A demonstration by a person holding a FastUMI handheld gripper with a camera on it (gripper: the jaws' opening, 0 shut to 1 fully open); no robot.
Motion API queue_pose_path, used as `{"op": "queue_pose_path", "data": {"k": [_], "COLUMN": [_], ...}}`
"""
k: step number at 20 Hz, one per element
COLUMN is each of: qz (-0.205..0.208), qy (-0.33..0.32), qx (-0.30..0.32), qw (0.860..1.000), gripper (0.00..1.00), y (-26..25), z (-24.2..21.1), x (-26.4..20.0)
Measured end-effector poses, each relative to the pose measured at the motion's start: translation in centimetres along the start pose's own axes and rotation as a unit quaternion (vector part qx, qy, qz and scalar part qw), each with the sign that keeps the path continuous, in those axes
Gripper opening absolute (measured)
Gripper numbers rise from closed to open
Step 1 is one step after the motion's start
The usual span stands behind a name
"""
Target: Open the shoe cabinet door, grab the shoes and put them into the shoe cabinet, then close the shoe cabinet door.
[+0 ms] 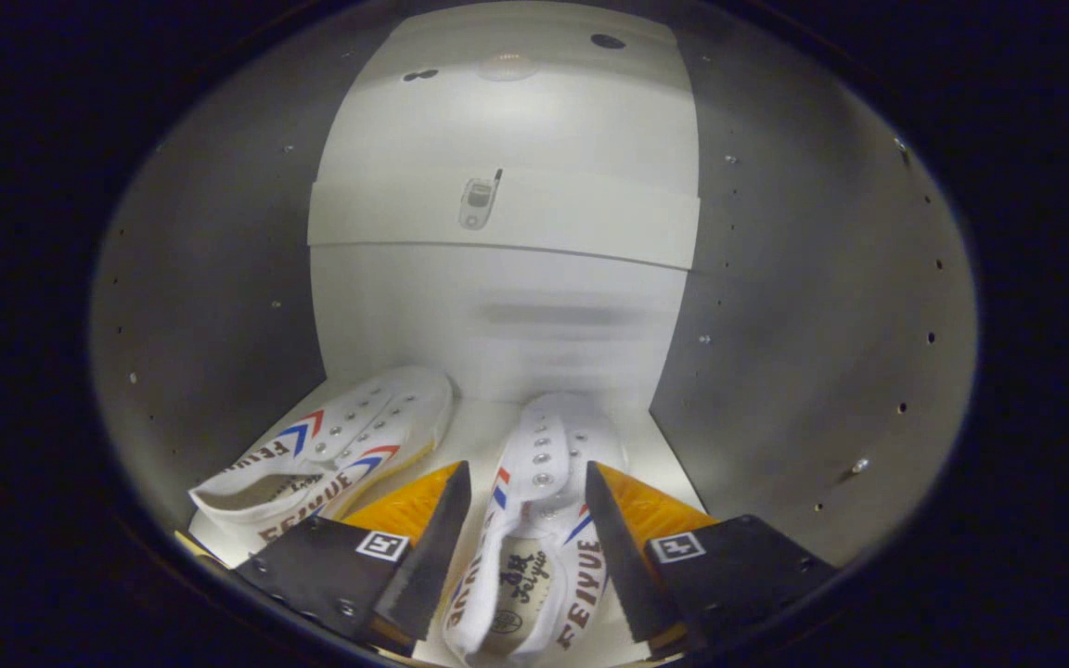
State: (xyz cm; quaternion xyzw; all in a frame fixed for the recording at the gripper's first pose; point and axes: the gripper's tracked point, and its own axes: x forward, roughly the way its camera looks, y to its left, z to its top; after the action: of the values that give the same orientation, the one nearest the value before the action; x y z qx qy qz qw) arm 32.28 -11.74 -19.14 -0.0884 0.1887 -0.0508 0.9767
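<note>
Nearest the camera, the tool reached into the shoe cabinet with its two fingers spread apart, one on either side of a white canvas shoe. That shoe lay between the fingers, toe pointing toward the back panel, its open heel end closest to the camera. Whether the fingers actually pressed on its sides could not be told; a narrow gap seemed to show beside each of them, so the tool read as open around the shoe rather than clamped on it.

A second white shoe (same make, with red and blue chevrons on its side) lay just left of the first, angled with its toe toward the back and slightly inward. Both shoes rested on the cabinet's pale bottom shelf, near each other but apart.

Grey side walls with rows of small holes rose at left and right. Higher up, a white upper shelf crossed the back of the cabinet
</note>
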Motion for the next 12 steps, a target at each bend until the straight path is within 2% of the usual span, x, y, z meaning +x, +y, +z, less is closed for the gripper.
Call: {"op": "queue_pose_path", "data": {"k": [4, 8, 12], "qz": [-0.003, 0.0, 0.007], "qy": [-0.012, -0.053, -0.08], "qx": [0.013, 0.015, 0.02], "qw": [1.0, 0.998, 0.997], "gripper": [0.97, 0.97, 0.98], "y": [-0.4, 0.3, 1.4], "z": [1.0, 3.5, 5.0], "x": [-0.9, -4.1, -9.5]}}
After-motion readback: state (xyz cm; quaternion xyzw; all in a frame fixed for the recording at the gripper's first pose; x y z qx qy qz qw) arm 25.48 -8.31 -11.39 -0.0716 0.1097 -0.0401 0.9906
